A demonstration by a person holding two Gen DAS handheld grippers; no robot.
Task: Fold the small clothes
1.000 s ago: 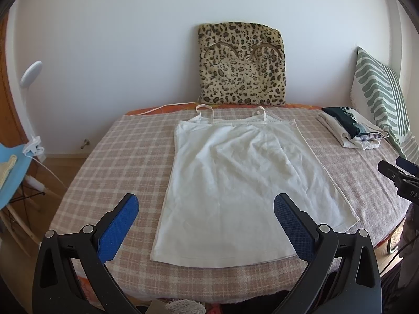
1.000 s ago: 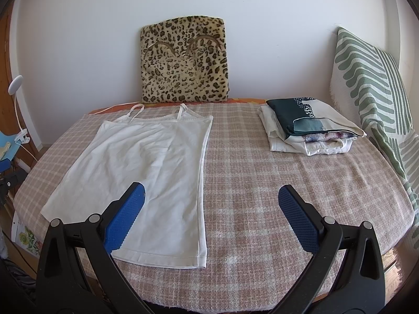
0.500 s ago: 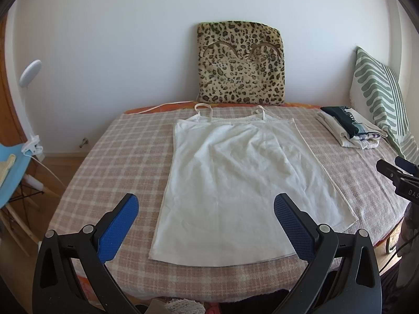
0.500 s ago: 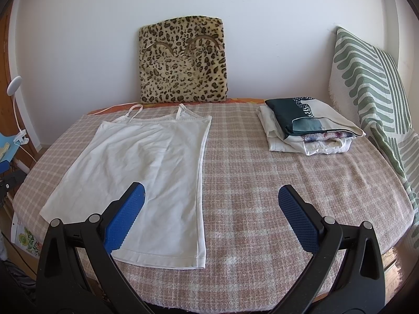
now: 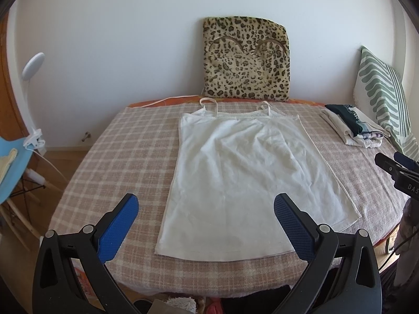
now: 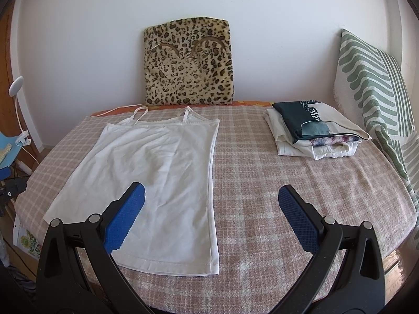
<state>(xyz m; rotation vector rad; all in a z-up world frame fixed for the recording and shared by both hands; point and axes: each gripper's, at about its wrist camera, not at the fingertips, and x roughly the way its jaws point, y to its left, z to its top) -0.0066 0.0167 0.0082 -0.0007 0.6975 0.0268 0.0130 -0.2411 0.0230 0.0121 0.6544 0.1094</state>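
A white strappy camisole (image 5: 243,172) lies flat and spread on the checked pink tablecloth (image 5: 125,157), straps toward the wall. It also shows in the right wrist view (image 6: 157,183). My left gripper (image 5: 205,205) is open and empty, held above the near hem. My right gripper (image 6: 212,196) is open and empty, held near the top's right edge. The right gripper's tip shows at the right edge of the left wrist view (image 5: 395,168).
A stack of folded clothes (image 6: 314,133) sits at the back right. A leopard-print cushion (image 6: 188,62) leans on the wall. A green striped pillow (image 6: 377,89) stands at the right. A blue chair (image 5: 10,167) and a white lamp (image 5: 32,62) stand left of the table.
Both grippers have drawn back and risen slightly; the camisole sits a little farther in both views. Nothing was gripped.
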